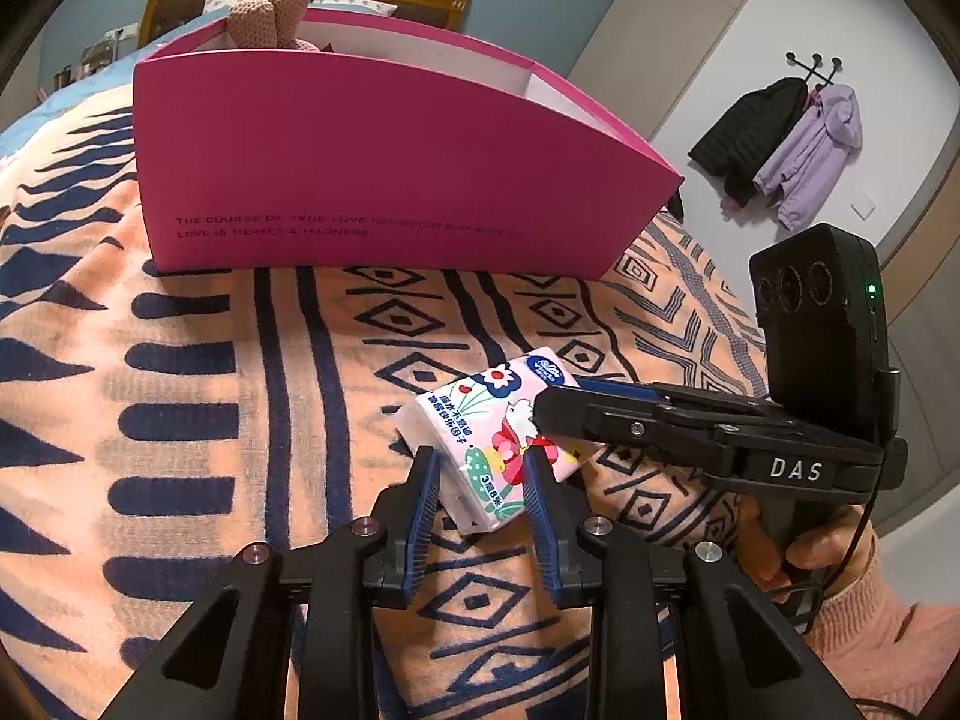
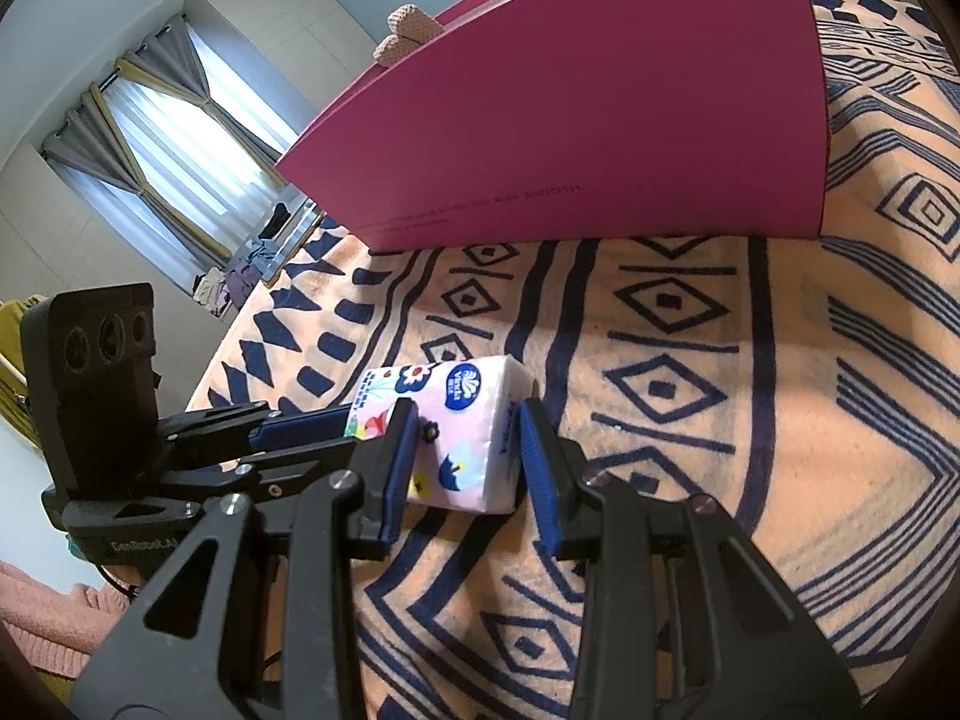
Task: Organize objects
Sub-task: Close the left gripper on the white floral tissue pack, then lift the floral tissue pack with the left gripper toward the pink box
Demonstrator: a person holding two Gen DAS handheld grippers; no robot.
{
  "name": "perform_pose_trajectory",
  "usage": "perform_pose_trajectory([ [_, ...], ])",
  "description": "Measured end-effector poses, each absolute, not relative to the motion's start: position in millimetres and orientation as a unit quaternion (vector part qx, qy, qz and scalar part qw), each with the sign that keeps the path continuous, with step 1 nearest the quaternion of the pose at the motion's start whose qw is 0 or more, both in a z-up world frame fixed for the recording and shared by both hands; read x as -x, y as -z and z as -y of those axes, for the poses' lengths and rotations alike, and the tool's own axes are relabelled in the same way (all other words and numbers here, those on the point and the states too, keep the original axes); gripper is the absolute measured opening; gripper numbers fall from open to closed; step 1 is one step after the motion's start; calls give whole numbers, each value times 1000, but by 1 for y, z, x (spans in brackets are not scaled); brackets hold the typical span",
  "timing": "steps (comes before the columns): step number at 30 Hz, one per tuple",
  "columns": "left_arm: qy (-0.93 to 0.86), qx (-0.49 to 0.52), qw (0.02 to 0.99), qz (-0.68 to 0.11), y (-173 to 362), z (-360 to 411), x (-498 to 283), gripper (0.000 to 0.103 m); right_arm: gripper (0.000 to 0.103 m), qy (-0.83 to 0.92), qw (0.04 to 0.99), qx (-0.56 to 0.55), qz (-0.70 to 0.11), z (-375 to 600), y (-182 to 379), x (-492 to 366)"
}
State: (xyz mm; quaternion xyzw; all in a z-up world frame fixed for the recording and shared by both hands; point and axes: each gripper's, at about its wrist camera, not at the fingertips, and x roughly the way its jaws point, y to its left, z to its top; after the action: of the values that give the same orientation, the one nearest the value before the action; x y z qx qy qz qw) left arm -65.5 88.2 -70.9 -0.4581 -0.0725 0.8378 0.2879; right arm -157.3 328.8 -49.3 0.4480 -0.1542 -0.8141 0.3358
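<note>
The pink box hides most of the knitted toy inside it; the small print on its front wall is unreadable.

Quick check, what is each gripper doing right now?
Left gripper: closed on the tissue pack.
Right gripper: also closed on the tissue pack, from its other end.

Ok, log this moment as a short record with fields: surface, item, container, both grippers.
surface: patterned blanket on a bed
item: tissue pack lying on the blanket
container: pink box behind the pack, knitted toy sticking out
left gripper: shut on the tissue pack
right gripper: shut on the same pack
</note>
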Motion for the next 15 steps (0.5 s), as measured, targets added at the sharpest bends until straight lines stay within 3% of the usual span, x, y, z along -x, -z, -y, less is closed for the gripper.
perform_pose_trajectory([
  [15, -845, 436, 306, 51, 55, -107, 61, 28, 38, 835, 316, -422, 160, -340, 37, 144],
])
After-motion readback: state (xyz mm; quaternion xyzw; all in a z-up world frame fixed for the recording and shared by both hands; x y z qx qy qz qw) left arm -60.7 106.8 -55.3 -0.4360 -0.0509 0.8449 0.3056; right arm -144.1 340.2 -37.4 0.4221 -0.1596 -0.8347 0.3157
